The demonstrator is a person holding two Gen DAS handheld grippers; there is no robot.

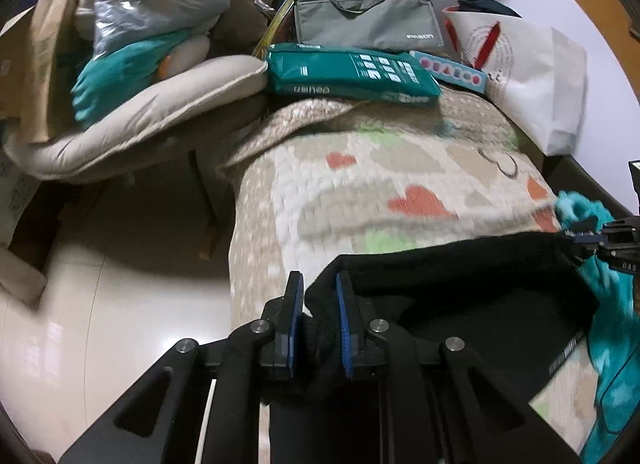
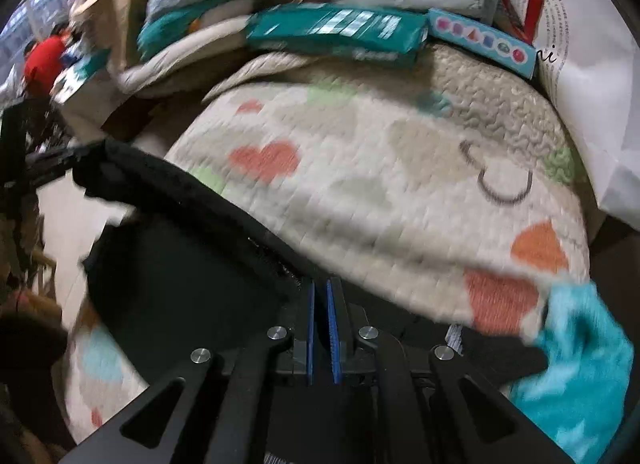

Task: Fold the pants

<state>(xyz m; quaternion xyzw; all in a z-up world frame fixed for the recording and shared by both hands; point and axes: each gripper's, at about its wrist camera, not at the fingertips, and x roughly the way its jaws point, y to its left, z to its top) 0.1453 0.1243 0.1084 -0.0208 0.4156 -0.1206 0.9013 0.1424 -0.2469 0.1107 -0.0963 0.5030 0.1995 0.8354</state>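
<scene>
Black pants point(image 1: 472, 296) lie across a quilted mat with hearts point(image 1: 360, 192). My left gripper point(image 1: 318, 284) is shut on the pants' left edge, with black cloth bunched between the blue pads. My right gripper point(image 2: 321, 288) is shut on the pants' point(image 2: 180, 264) other edge; the pads are nearly together with thin black cloth between them. The pants' edge stretches between the two grippers. The right gripper also shows at the right edge of the left wrist view point(image 1: 588, 242). The left gripper shows dimly at the left of the right wrist view point(image 2: 48, 160).
A teal fuzzy cloth point(image 2: 580, 364) lies at the mat's right edge. A teal package point(image 1: 348, 72), a blue box point(image 1: 452, 68), a grey bag point(image 1: 364, 12) and a white paper bag point(image 1: 536, 80) sit at the back. A beige cushion point(image 1: 140, 116) and the floor point(image 1: 120, 284) are to the left.
</scene>
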